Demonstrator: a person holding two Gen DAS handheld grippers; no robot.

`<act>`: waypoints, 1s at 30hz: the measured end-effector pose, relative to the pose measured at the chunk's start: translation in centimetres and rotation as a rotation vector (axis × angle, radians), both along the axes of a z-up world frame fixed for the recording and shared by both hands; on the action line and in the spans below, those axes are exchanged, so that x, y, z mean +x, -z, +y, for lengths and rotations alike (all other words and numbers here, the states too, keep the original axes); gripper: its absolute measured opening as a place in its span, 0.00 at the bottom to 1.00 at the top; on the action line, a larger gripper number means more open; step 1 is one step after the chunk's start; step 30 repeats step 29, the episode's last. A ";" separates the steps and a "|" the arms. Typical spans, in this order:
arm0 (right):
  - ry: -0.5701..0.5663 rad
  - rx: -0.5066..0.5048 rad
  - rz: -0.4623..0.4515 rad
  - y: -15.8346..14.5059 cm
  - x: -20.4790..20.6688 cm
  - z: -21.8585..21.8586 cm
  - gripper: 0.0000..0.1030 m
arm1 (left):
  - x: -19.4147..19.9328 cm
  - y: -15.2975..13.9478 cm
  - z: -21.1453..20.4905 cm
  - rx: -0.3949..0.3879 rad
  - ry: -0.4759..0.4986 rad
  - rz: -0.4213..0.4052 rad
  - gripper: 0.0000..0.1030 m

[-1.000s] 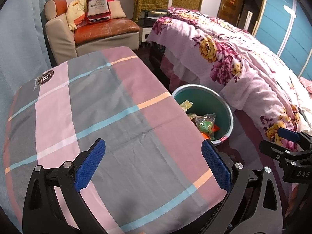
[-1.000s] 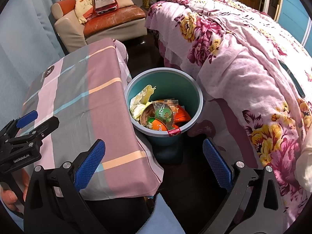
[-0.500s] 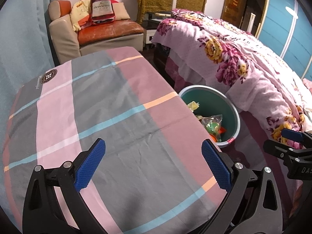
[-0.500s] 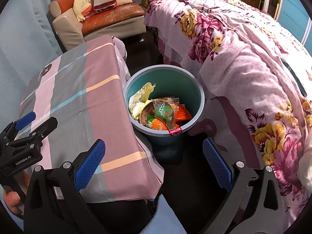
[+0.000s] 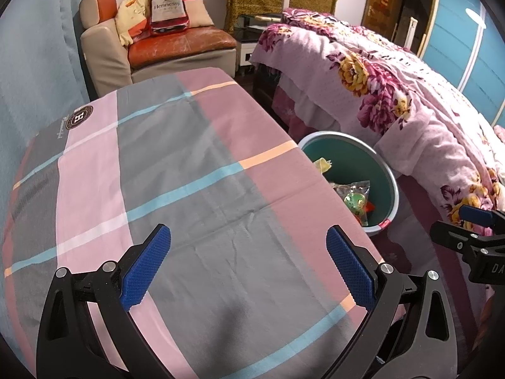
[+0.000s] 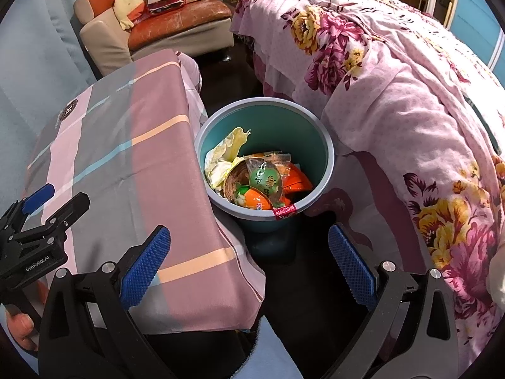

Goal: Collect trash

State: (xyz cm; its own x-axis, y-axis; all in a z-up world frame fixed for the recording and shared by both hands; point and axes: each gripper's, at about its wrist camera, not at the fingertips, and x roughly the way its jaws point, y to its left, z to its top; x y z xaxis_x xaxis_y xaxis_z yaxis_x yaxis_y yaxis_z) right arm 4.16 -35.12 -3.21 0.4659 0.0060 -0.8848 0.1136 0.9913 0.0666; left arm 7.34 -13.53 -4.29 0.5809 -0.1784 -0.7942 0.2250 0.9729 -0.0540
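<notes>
Between the cloth-covered bench (image 5: 195, 189) and the floral bed (image 6: 394, 101), at about one o'clock from the right gripper (image 6: 249, 271), the teal trash bin (image 6: 325, 145) stood on the dark floor; its rim lay just beside the bench's hanging edge. Inside it lay the collected trash: a crumpled yellow wrapper (image 6: 225, 154) at the bin's nine o'clock side, a clear packet holding a green egg-shaped sweet (image 6: 266, 178) near the middle, orange wrappers (image 6: 295, 181) at four o'clock, and a brown round piece (image 6: 235, 178) partly under the packet; a red label (image 6: 285, 211) sat on the near rim at six o'clock. The right gripper's blue-padded fingers (image 6: 145, 268) stood wide apart and held nothing; they hung above the floor in front of the bin, well clear of it. The left gripper (image 5: 249, 268) hovered over the bench with its fingers (image 5: 145, 268) equally wide and empty; in the right wrist view it showed at eight o'clock, a hand (image 6: 19, 328) beneath it. The striped cloth showed no loose litter anywhere in either view, only creases and a printed logo (image 5: 80, 117) at ten o'clock; the far armchair (image 5: 170, 44) at twelve o'clock carried cushions and a bottle-shaped pillow (image 5: 167, 9), which did not look like rubbish. The collecting therefore appeared done, or very nearly so; what remained, if anything, lay outside these views.
</notes>
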 end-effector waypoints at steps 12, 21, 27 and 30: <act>-0.004 -0.014 0.021 0.6 0.9 0.5 0.93 | 0.5 0.7 0.4 0.003 -0.003 0.007 0.96; -0.005 -0.025 0.022 0.6 1.1 0.8 0.93 | 0.6 1.0 0.7 0.014 -0.006 0.006 0.96; -0.004 -0.035 0.015 0.1 1.0 1.1 0.93 | 0.5 0.9 1.0 0.011 -0.016 0.004 0.96; -0.005 -0.038 0.012 0.0 1.0 1.2 0.93 | 0.5 0.8 1.2 0.008 -0.023 0.004 0.96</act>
